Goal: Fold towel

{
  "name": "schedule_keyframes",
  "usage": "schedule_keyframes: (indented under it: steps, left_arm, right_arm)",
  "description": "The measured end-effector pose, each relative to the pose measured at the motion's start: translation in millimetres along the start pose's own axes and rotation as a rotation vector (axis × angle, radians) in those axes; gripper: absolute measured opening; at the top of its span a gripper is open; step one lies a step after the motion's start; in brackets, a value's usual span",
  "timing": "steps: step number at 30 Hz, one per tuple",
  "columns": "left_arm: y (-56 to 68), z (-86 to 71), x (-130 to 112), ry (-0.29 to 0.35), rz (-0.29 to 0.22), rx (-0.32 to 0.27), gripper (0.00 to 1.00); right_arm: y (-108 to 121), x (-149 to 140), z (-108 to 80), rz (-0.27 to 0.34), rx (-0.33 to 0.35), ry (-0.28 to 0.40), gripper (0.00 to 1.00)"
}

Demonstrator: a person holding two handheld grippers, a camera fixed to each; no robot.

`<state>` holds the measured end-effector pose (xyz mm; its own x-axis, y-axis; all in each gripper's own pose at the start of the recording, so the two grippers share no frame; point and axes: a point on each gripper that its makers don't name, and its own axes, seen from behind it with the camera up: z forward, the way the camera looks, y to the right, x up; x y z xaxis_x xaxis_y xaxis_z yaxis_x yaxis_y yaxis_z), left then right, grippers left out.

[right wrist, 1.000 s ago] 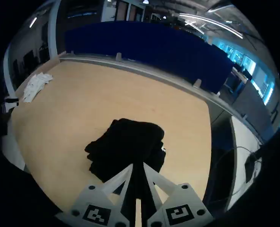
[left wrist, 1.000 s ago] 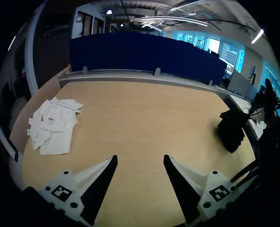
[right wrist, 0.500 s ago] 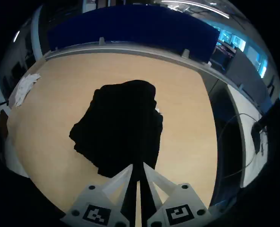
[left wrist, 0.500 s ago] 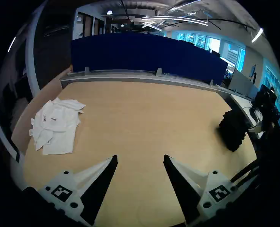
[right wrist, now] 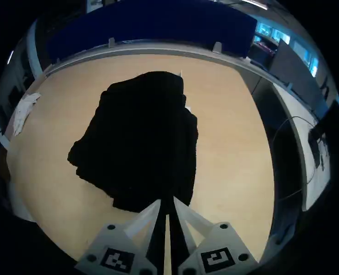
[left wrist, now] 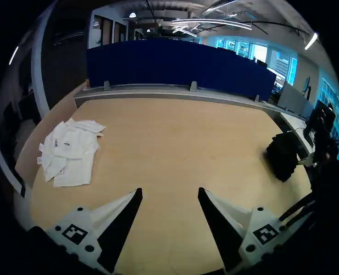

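Observation:
A black towel (right wrist: 141, 142) hangs bunched in front of my right gripper (right wrist: 167, 202), which is shut on its near edge; the cloth spreads over the wooden table (right wrist: 233, 151) below. In the left gripper view the same black towel (left wrist: 284, 156) shows as a dark bundle near the table's far right edge. My left gripper (left wrist: 169, 191) stands open above the near part of the table (left wrist: 178, 137), with nothing between its fingers.
A pile of crumpled white cloths (left wrist: 70, 151) lies at the table's left side, also small as white cloths (right wrist: 22, 110) in the right gripper view. A blue partition (left wrist: 178, 64) runs along the table's far edge. A white desk with a cable (right wrist: 302, 151) adjoins on the right.
The black towel has grown larger and risen in the right gripper view as that gripper lifted and tilted over it. The left gripper has barely shifted.

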<state>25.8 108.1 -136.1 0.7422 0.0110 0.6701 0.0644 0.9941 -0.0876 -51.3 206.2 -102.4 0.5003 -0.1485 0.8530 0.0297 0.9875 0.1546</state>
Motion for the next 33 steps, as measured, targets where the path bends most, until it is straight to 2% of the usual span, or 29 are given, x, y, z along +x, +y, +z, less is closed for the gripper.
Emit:
schedule_keyframes:
  steps: [9,13,15,19,23,27,33]
  left_arm:
    - [0.7,-0.3,1.0,0.002,-0.005,-0.001,0.90]
    - [1.6,-0.4,2.0,0.005,-0.003,-0.001,0.90]
    - [1.8,-0.5,2.6,0.006,-0.003,-0.001,0.90]
    - [0.6,-0.5,3.0,0.008,-0.006,-0.001,0.90]
    - [-0.6,-0.6,4.2,0.011,-0.005,-0.002,0.90]
    - [-1.5,-1.2,6.1,0.015,-0.002,-0.003,0.90]
    - [-3.4,-2.1,8.7,0.023,-0.002,-0.005,0.90]
  right_arm:
    - [0.2,3.5,-4.9,0.006,-0.009,0.019,0.05]
    - [-1.2,4.0,-8.5,0.006,-0.014,0.035,0.11]
    - [-1.7,3.7,-10.6,0.006,-0.018,0.045,0.20]
    - [-2.8,0.7,-16.7,0.005,-0.019,0.060,0.49]
    - [-1.7,-1.4,-23.7,0.011,-0.030,0.078,0.67]
    - [-0.7,-0.3,-30.1,0.027,-0.039,0.098,0.94]
    - [-3.7,8.3,-36.4,0.058,-0.046,0.142,0.99]
